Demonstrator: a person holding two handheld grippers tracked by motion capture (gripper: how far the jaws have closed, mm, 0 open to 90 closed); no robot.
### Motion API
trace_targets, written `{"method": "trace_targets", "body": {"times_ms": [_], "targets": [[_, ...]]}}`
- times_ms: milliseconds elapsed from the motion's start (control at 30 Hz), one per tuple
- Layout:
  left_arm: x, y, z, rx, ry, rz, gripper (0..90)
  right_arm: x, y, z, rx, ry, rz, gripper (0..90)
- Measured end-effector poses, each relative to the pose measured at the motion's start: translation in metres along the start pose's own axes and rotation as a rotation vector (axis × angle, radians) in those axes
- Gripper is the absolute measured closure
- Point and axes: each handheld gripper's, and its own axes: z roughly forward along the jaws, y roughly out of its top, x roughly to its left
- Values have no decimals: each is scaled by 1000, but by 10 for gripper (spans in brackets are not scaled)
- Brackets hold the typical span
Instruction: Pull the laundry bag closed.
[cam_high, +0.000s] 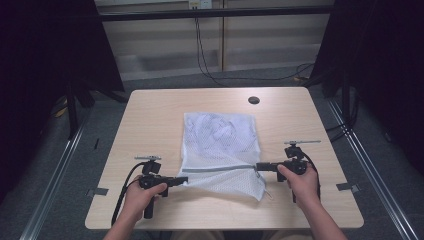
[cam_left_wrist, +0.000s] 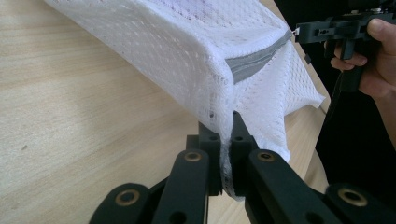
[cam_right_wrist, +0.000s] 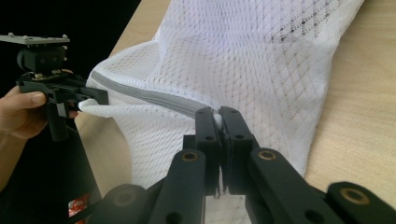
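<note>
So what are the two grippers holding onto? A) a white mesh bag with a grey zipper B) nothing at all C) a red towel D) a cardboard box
A: the left gripper and the right gripper are both shut on the white mesh bag, one at each end of its grey zipper.

The high view looks forward and down on the whole tabletop (cam_high: 150, 115) from far up, on the person's side. The left gripper view sits very close behind its own black jaws and looks across the white mesh bag (cam_left_wrist: 187, 51) toward the other hand. The right gripper view does the same from the opposite side. All three views share the mesh bag and its grey zipper (cam_right_wrist: 154, 99).
</note>
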Motion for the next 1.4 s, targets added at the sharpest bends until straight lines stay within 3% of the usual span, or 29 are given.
{"method": "trace_targets", "body": {"times_ms": [1400], "targets": [[0,-1,-2,0,5,-22,886,-3,4,-13,-6,-45,-16,869]]}}
